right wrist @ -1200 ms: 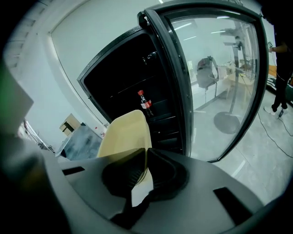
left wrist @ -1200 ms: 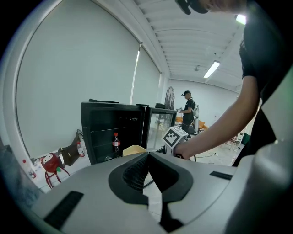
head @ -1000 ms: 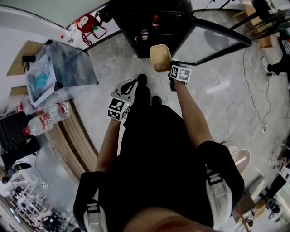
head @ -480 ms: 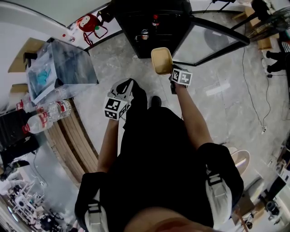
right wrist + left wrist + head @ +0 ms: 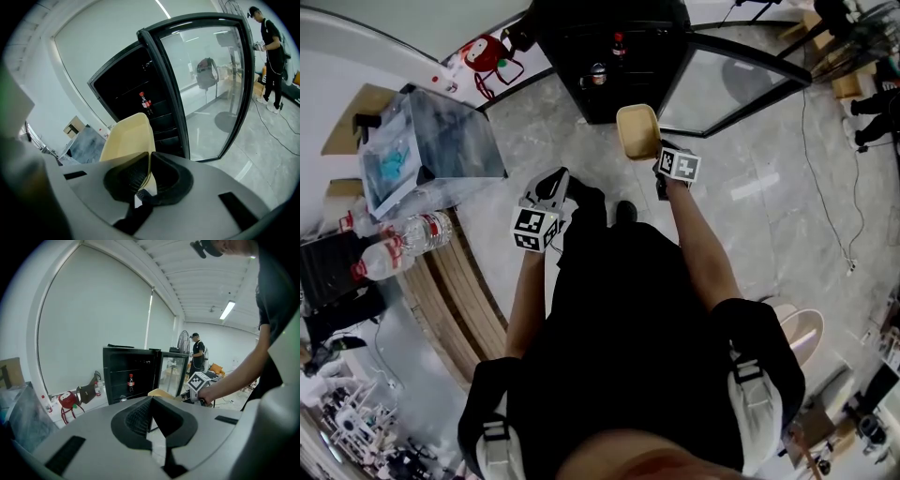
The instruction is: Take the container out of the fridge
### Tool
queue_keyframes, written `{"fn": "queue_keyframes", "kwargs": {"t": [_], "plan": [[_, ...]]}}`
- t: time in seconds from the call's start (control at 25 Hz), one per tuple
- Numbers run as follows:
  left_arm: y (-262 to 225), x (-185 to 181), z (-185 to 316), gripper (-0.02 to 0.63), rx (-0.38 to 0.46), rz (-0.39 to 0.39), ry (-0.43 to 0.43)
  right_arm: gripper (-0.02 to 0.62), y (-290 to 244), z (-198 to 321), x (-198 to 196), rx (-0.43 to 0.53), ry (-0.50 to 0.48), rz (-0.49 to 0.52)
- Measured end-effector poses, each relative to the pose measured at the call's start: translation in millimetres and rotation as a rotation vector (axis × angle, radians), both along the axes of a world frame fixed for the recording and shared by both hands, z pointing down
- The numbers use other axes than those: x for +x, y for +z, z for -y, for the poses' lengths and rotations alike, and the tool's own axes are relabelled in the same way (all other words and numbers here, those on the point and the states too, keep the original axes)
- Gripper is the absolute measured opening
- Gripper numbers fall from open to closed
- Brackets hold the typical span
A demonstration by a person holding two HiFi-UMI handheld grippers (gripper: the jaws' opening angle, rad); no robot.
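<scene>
A: Entry one, the container point(image 5: 638, 131): where is it listed?

B: Outside the fridge point(image 5: 609, 56), held in the air beside the open glass door point(image 5: 741, 80). Compared with a second ago it has been drawn slightly further from the shelves, toward the person.

A: Entry two, the right gripper point(image 5: 656, 156)?

B: Clamped on the near rim of the container, the rim being pinched between the pads. The grip is unchanged over the last second.

A: Entry three, the left gripper point(image 5: 556, 185)?

B: Jaws closed together with nothing between them. It has been pulled back a little to the left.

A: Still on the shelves?

B: A bottle point(image 5: 620, 42) and a can point(image 5: 598, 73).

A: Status of the task?

B: The removal is judged complete. The door is left open, and no setting-down place is yet indicated.
</scene>
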State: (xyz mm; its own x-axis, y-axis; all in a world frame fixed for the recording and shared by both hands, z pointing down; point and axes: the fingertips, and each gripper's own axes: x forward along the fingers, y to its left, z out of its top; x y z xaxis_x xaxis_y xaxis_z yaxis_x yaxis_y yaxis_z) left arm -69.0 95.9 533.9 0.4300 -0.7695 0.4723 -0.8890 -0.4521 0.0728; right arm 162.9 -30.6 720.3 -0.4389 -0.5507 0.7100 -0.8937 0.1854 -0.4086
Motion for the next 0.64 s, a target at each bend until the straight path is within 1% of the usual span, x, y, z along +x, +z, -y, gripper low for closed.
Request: {"fn": "queue_keyframes", "kwargs": {"t": [0.32, 0.64], "plan": [[-5.1, 5.7, 2.3, 0.017, 0.014, 0.003, 0.015, 0.018, 1.1, -10.4, 8.5, -0.005, 0.004, -0.004], [-3.0, 11.0, -0.9, 0.017, 0.008, 0.001, 0.027, 0.018, 1.5, -14.8, 15.5, -0.007, 0.013, -0.010]]}}
